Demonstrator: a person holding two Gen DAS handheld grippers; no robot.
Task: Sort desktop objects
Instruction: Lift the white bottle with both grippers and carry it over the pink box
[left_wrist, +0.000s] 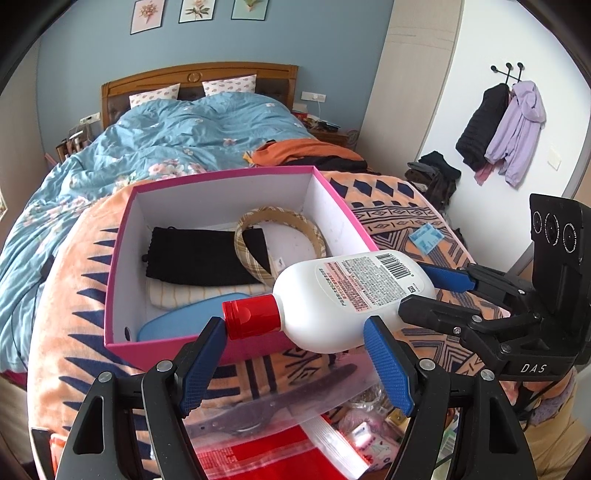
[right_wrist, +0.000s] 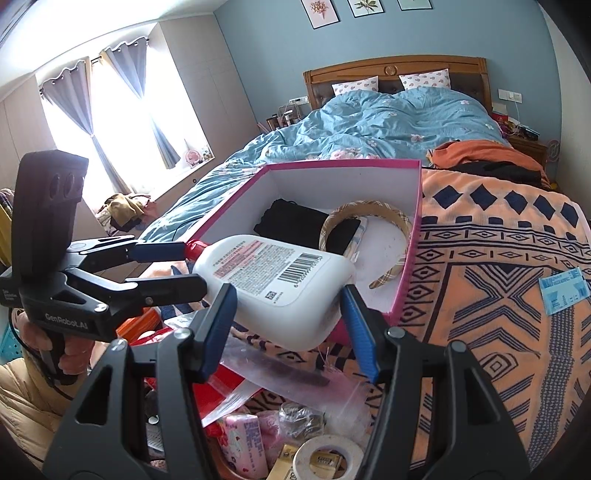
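White bottle (left_wrist: 347, 295) clamped base-end by right gripper (right_wrist: 288, 314), cap-end by left gripper (left_wrist: 295, 332); to be lowered level into pink box (left_wrist: 122, 258), released w/ care.

the right gripper (left_wrist: 428, 291), seen beyond the left fingers, carries the white letters "das" low on its black body. the left gripper (right_wrist: 184, 267), to the left of the right fingers, reads "genrobot.ai" on its body. the white bottle (right_wrist: 275, 284) between the fingers bears a barcode, a small square code and dense print too small to read.
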